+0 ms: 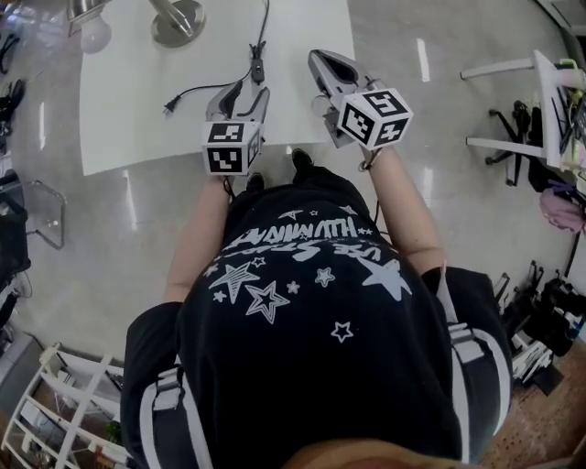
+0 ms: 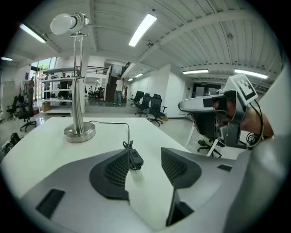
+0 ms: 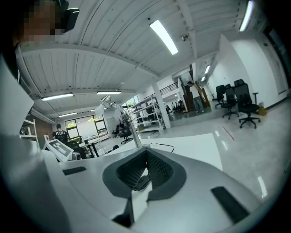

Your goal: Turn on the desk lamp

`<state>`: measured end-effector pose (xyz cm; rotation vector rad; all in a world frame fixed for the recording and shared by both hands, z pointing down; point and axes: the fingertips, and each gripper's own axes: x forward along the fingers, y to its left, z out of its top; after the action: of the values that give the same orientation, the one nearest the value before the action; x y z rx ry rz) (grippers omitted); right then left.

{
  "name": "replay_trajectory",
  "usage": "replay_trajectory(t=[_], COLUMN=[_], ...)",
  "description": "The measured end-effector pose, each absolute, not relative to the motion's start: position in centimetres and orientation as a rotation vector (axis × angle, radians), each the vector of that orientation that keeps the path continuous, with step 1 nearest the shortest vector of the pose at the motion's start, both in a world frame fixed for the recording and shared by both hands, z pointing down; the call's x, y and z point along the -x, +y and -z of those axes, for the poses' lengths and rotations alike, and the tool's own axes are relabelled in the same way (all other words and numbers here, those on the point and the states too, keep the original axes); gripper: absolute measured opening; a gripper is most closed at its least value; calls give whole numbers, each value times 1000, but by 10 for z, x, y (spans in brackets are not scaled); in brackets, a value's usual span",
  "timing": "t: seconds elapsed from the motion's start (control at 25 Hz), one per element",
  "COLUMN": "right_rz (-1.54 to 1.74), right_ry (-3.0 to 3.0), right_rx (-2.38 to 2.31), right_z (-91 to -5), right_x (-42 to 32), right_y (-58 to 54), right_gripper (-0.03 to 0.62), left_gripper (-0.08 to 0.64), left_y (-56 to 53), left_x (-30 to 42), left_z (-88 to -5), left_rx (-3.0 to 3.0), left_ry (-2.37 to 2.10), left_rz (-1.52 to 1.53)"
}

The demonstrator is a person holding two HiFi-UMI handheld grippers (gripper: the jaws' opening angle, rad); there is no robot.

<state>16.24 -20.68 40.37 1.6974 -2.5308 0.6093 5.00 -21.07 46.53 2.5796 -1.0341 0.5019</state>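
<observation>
The desk lamp stands at the far left of the white table (image 1: 128,128), with a round metal base (image 1: 179,23) (image 2: 79,132) and a white bulb (image 1: 94,35) (image 2: 63,22) on top of a chrome stem. Its black cord runs to an inline switch (image 1: 257,69) (image 2: 135,159). My left gripper (image 1: 245,92) (image 2: 148,152) is open, and the switch lies between its jaws, close against the left pad and apart from the right one. My right gripper (image 1: 316,57) (image 3: 146,157) hovers beside it at the table's right part, its tips together with nothing held.
The cord's plug (image 1: 170,107) lies loose on the table. Office chairs (image 2: 150,107) and shelving (image 2: 57,93) stand beyond the table. A white rack (image 1: 549,92) and dark bags (image 1: 549,311) crowd the floor on the right.
</observation>
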Motion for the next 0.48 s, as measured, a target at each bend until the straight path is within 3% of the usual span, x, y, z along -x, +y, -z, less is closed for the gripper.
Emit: replay_trajectory(t=[0.48], right_rz=[-678], right_ry=[-2582], right_rx=[-1364], right_z=[-448], right_x=[-156], right_y=[-247], right_gripper=[3], left_gripper=[227], left_y=[-239], left_x=[-68], left_z=[-524], left_rx=[-2420], left_ry=[-1246], left_rz=[-648])
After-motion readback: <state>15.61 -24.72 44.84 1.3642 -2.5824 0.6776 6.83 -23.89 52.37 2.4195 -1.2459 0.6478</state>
